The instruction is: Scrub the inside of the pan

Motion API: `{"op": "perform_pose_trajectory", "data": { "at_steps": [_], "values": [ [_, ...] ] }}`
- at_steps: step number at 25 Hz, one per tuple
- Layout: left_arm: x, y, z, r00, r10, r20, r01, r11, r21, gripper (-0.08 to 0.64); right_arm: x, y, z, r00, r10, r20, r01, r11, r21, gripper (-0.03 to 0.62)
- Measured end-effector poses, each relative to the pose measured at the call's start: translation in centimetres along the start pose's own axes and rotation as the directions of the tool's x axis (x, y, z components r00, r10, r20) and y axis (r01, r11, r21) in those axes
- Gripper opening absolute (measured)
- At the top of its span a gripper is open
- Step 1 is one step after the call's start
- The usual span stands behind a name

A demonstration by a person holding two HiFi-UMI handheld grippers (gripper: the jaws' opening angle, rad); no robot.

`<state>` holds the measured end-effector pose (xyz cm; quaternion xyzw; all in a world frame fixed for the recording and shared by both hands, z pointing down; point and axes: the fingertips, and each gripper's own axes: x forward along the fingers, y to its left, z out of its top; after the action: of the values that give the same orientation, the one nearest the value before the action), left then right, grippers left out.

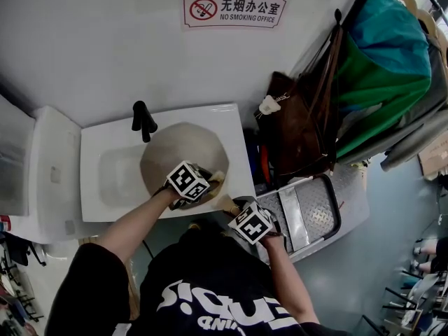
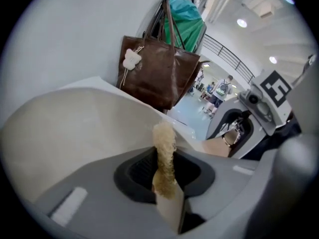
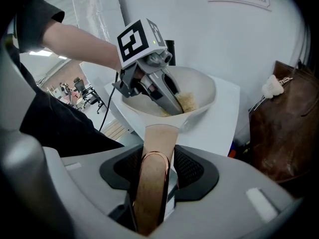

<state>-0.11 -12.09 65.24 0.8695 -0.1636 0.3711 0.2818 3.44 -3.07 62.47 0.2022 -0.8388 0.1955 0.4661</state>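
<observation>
- Pan (image 1: 175, 145) sat in the white sink (image 1: 94, 152).
- Its brown handle (image 3: 158, 138) was squeezed tight by the right gripper (image 3: 154, 176).
- The left gripper (image 3: 175, 106) pinched a scrubber (image 2: 163, 141), down inside the pan.

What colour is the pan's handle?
The pan's handle is light tan with a coppery rim at its end, clearest in the right gripper view.

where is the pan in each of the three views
Head view: pan at centre, in the white sink.
Left gripper view: pan wall fills the left middle.
Right gripper view: pan at upper centre, handle running down to bottom centre.
Shared landmark: brown bag.
</observation>
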Motion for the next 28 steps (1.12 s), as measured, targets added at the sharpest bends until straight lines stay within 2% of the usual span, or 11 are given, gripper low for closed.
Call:
{"op": "perform_pose_trajectory", "data": {
  "at_steps": [5,11,17,23,28],
  "values": [
    [0.6,1.5,1.5,0.992,0.108,0.062,-0.11,0.993,0.032,0.066,0.0,0.2,0.1,1.0,-0.001,0.002,0.001,1.0,0.006,0.195],
    [1.3,3.6,2.2,0.976,0.207,0.07,-0.21,0.977,0.034,0.066,0.1,0.4,-0.2,1.0,0.002,-0.003,-0.002,1.0,0.026,0.195],
    [1.9,5.0,2.3,0.962,0.262,0.074,-0.267,0.96,0.079,0.066,0.2,0.4,-0.2,1.0,-0.004,-0.008,0.004,1.0,0.025,0.195],
    [1.8,6.7,2.7,0.934,0.35,0.078,-0.356,0.93,0.088,0.066,0.0,0.6,0.0,1.0,-0.008,-0.013,0.009,1.0,0.024,0.195],
    [1.8,7.9,2.7,0.92,0.386,0.072,-0.392,0.914,0.102,0.066,0.1,0.6,-0.1,1.0,-0.011,-0.015,0.011,1.0,0.027,0.195]
  ]
}}
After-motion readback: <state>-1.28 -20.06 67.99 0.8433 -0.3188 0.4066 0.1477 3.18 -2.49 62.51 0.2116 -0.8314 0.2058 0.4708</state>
